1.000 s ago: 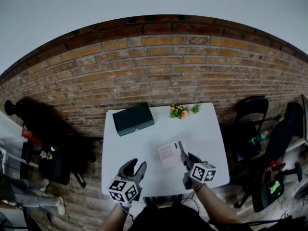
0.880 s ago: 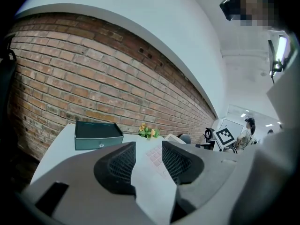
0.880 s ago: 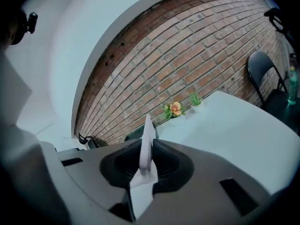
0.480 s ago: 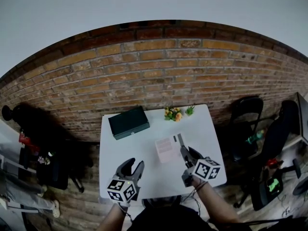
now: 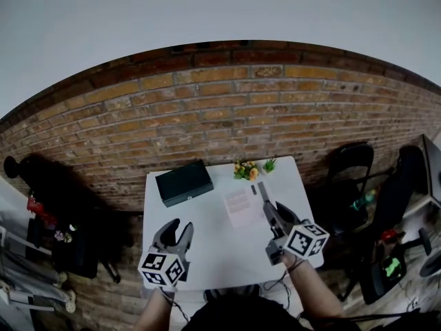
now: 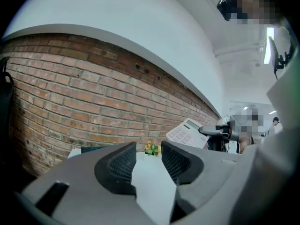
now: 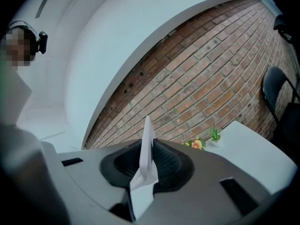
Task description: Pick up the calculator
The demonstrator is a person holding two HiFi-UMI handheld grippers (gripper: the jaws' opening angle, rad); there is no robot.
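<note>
Calculator [image 5: 238, 205] pale, slim, perhaps pinkish

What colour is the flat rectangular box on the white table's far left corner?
Dark green; the flat rectangular box shows best in the head view.

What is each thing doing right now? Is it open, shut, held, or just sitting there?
calculator: pinched by its edge in the right gripper, up off the table.
right gripper: shut on the calculator.
left gripper: open, nothing between its jaws.
dark green box: closed, lying on the table's far left corner.
flowers: sitting at the table's far edge.
</note>
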